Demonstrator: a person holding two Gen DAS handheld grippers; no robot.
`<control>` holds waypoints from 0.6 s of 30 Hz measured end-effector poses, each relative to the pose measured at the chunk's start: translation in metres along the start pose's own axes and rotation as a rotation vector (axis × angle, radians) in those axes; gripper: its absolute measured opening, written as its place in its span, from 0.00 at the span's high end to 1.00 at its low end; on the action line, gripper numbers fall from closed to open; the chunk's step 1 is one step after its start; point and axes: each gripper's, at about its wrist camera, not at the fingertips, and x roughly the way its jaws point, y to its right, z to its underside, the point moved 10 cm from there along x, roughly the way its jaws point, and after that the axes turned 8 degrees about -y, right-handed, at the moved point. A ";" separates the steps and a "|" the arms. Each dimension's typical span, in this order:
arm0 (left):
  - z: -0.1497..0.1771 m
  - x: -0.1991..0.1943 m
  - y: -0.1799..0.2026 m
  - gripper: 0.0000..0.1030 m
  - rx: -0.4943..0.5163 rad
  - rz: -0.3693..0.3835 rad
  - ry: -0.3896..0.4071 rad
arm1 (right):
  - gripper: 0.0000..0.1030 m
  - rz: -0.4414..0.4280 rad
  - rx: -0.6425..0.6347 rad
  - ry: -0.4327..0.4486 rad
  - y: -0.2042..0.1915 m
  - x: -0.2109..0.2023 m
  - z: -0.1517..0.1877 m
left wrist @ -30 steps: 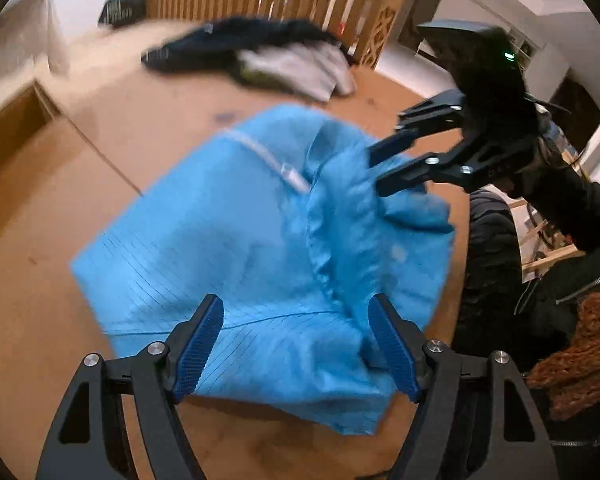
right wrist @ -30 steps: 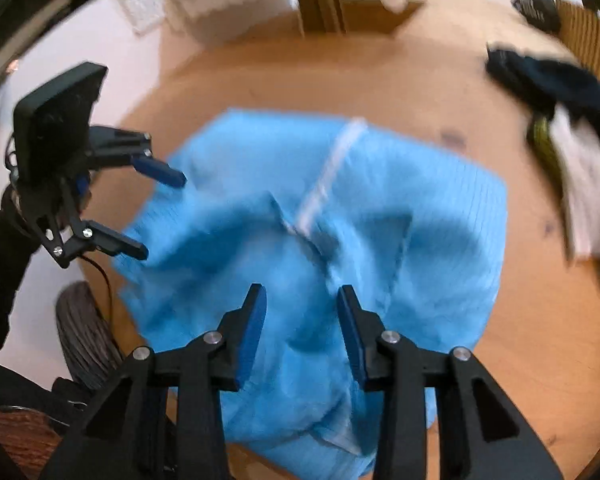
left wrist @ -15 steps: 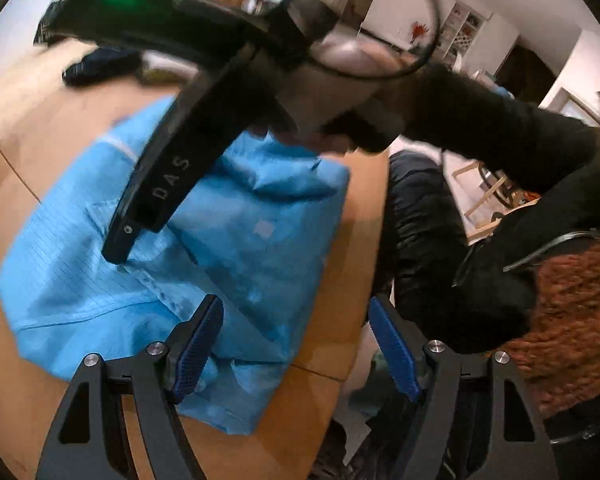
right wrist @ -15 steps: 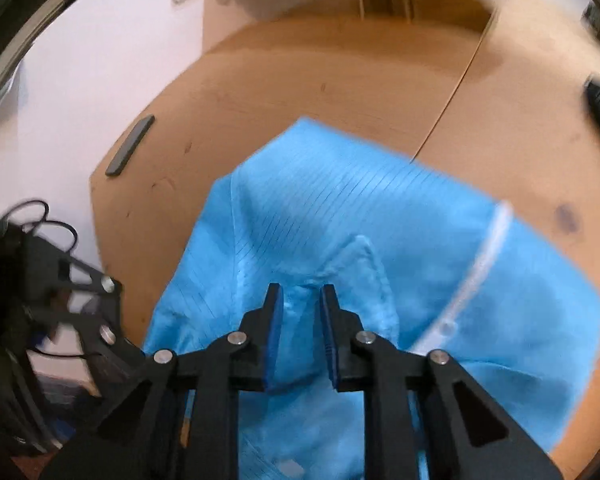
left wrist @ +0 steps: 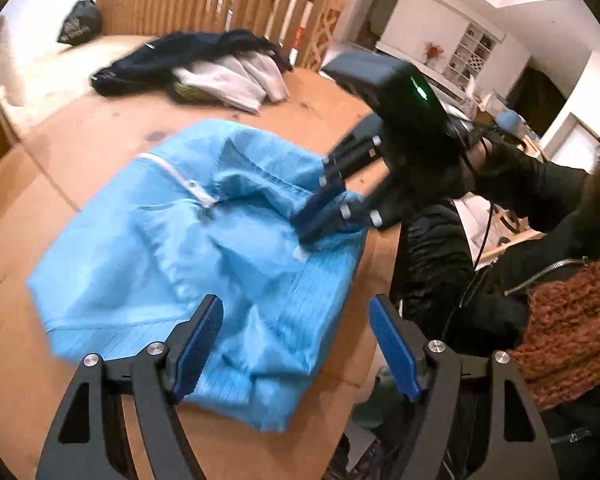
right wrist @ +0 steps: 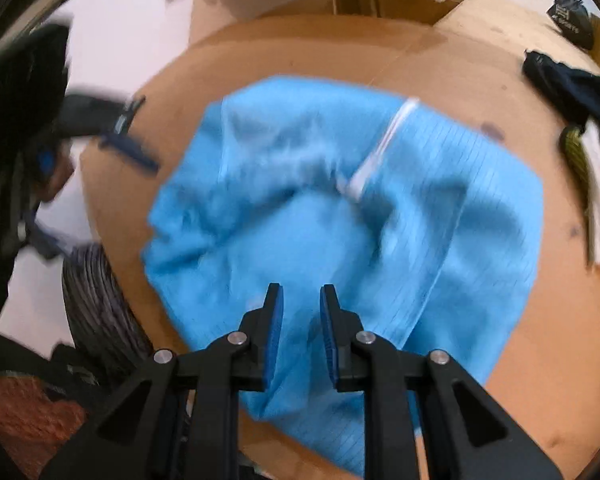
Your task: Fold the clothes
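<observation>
A light blue garment point(left wrist: 172, 264) with a white zip point(left wrist: 176, 176) lies rumpled on the wooden table point(left wrist: 80, 152). My left gripper point(left wrist: 296, 304) hovers open above the garment's near right corner, with nothing between its pads. My right gripper point(left wrist: 305, 236) is over the garment's right edge, jaws narrow and pinching a raised fold. In the right wrist view the garment point(right wrist: 440, 200) spreads ahead, and blue cloth rises between the close-set jaws of my right gripper point(right wrist: 302, 290). The left gripper point(right wrist: 106, 210) shows blurred at the table's left edge.
A heap of dark and white clothes point(left wrist: 220, 68) lies at the table's far side, near a wooden railing point(left wrist: 220, 4) and a black bag point(left wrist: 78, 24). The person's dark sleeve and rust scarf point(left wrist: 572, 320) fill the right. The table edge runs just right of the garment.
The right gripper's jaws narrowed onto a fold of the garment, swept left across the left camera's view, then came back to the right edge, rumpling the cloth. The left gripper stayed open.
</observation>
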 end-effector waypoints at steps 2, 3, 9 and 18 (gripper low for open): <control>0.006 0.032 -0.013 0.28 -0.013 0.000 -0.078 | 0.81 -0.027 0.015 -0.011 0.000 0.005 0.008; 0.017 0.049 -0.024 0.29 -0.047 -0.016 -0.139 | 0.81 -0.049 0.022 -0.003 0.001 0.001 0.010; -0.007 0.018 -0.018 0.29 -0.036 0.015 -0.050 | 0.81 -0.060 0.084 0.168 0.033 -0.059 -0.009; -0.054 0.060 -0.081 0.29 -0.106 -0.036 -0.091 | 0.81 0.020 0.116 0.066 0.072 -0.010 -0.046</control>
